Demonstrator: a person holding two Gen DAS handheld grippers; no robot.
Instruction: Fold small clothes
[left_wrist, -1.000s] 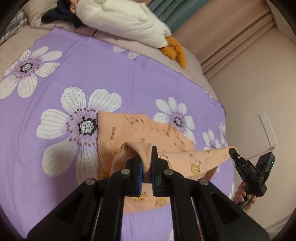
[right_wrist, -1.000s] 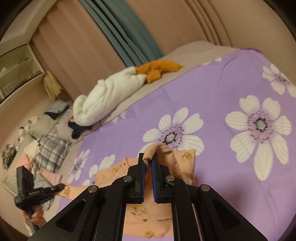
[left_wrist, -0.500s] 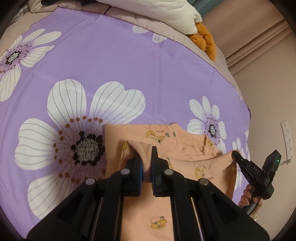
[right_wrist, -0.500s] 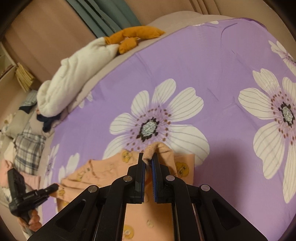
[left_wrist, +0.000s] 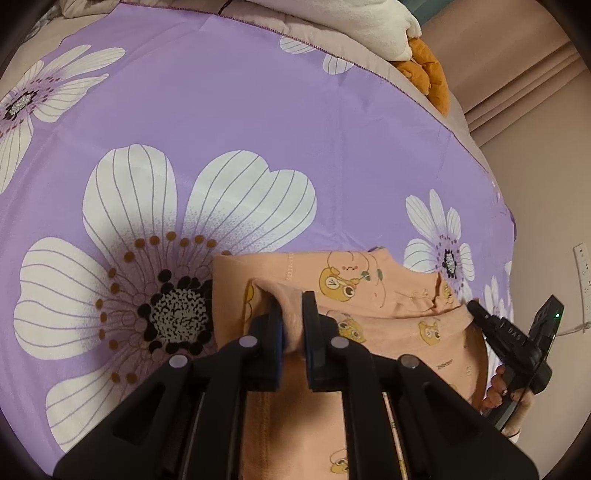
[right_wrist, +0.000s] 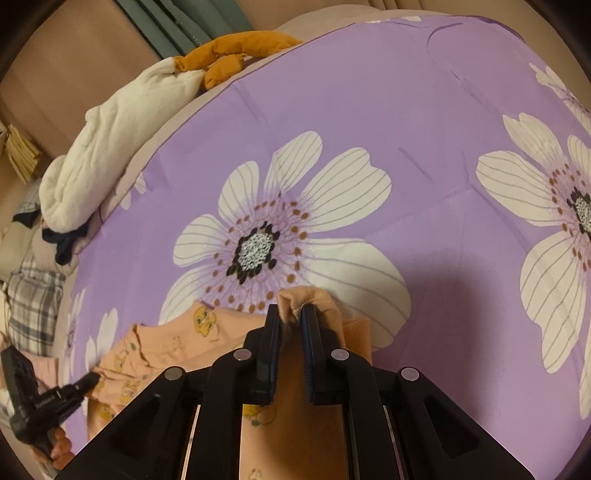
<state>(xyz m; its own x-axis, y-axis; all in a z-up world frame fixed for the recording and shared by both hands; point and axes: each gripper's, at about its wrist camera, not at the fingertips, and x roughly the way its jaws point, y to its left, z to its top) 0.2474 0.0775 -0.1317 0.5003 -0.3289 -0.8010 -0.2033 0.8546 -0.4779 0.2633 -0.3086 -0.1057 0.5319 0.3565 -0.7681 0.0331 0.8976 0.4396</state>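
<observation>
White letters reading "DAS" stand on the black body of the right gripper (left_wrist: 480, 317).

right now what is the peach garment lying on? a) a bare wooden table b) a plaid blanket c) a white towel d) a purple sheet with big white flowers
d: in both wrist views the peach garment lies on the purple sheet with big white flowers, with purple cloth showing all around it.
</observation>
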